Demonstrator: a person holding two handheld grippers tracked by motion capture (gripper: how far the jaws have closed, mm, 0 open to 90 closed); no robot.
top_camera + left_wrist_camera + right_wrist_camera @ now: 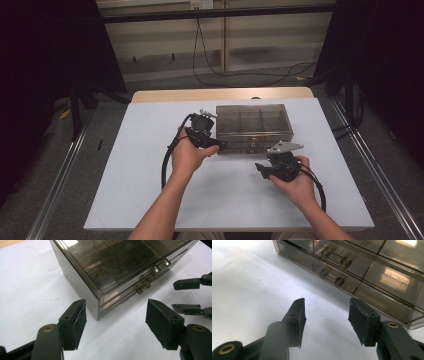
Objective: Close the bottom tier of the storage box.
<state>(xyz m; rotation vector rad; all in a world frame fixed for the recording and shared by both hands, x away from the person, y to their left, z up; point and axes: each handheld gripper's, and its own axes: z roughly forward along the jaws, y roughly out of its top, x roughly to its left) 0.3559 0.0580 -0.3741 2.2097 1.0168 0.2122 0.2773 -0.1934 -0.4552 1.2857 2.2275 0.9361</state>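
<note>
Smoked clear drawer box [253,127] on white table [125,165], toward far centre, front with drawers facing the person. Lid divided into compartments; contents not discernible through tinted plastic. Small clear knobs [147,277] on drawer fronts, in pairs, seen in left gripper view; same kind of knobs [335,281] in right gripper view, two rows of two.

Left tongs [218,144] held in left hand [189,156], at box's near left corner, just beside it. In left gripper view, left tongs [116,322] spread wide, nothing between pads, box corner [97,302] framed between them, contact not visible. Black cable [167,160] looping from gripper along left forearm.

Right tongs [260,169] held in right hand [295,182], in front of box, near but apart from it, pointing left across table. Grey three-cornered plate [285,147] on top. In right gripper view, right tongs [325,320] open, empty, bare table between pads, lower drawer front just beyond. Right gripper's jaw tips also at right edge of left gripper view, parted.

Dark curtains either side of table; cables on floor beyond.
</note>
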